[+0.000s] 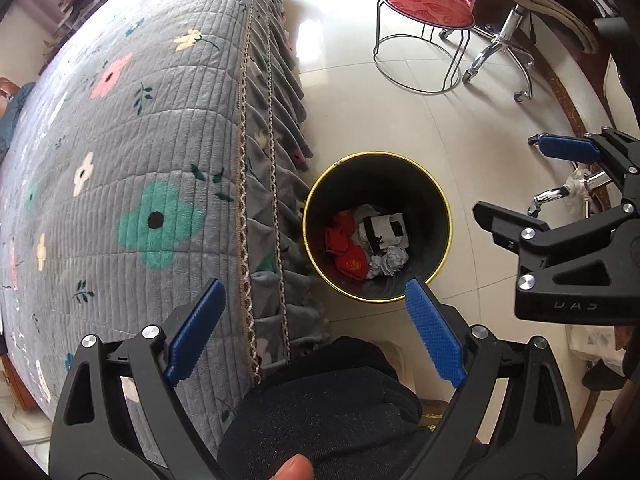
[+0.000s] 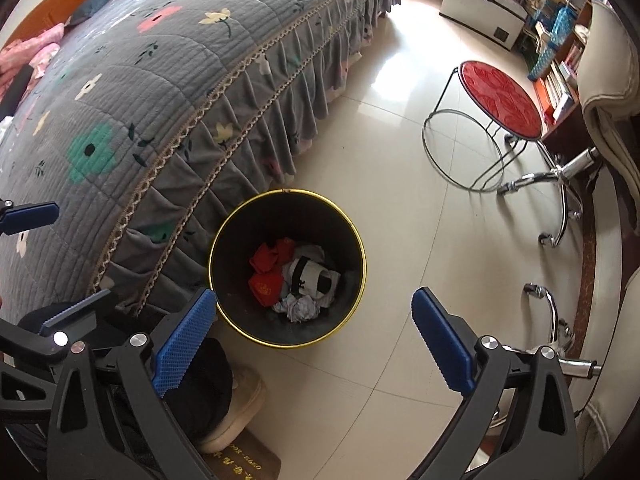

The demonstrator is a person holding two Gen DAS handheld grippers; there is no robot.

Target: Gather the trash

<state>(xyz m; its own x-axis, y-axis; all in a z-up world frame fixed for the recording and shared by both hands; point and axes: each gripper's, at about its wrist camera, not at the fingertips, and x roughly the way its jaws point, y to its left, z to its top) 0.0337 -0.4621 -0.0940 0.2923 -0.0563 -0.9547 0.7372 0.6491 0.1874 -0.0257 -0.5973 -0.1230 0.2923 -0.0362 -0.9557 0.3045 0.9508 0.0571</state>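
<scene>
A black trash bin with a gold rim (image 1: 440, 200) (image 2: 224, 236) stands on the tiled floor beside the bed. Inside it lie red crumpled wrappers (image 1: 344, 240) (image 2: 266, 276), a white and black package (image 1: 384, 232) (image 2: 314, 278) and a crumpled grey paper ball (image 1: 392, 258) (image 2: 302, 308). My left gripper (image 1: 316, 288) is open and empty, held above the bed edge and the bin. My right gripper (image 2: 314, 298) is open and empty, above the bin's near rim. The right gripper also shows in the left wrist view (image 1: 508, 180), the left gripper in the right wrist view (image 2: 40, 264).
A bed with a grey floral quilt (image 1: 120, 160) (image 2: 120, 100) fills the left. A red round stool (image 1: 428, 8) (image 2: 500, 96) and an office chair base (image 1: 504, 48) (image 2: 560, 188) stand at the right. A leg in dark trousers (image 1: 332, 400) and a shoe (image 2: 236, 412) are near.
</scene>
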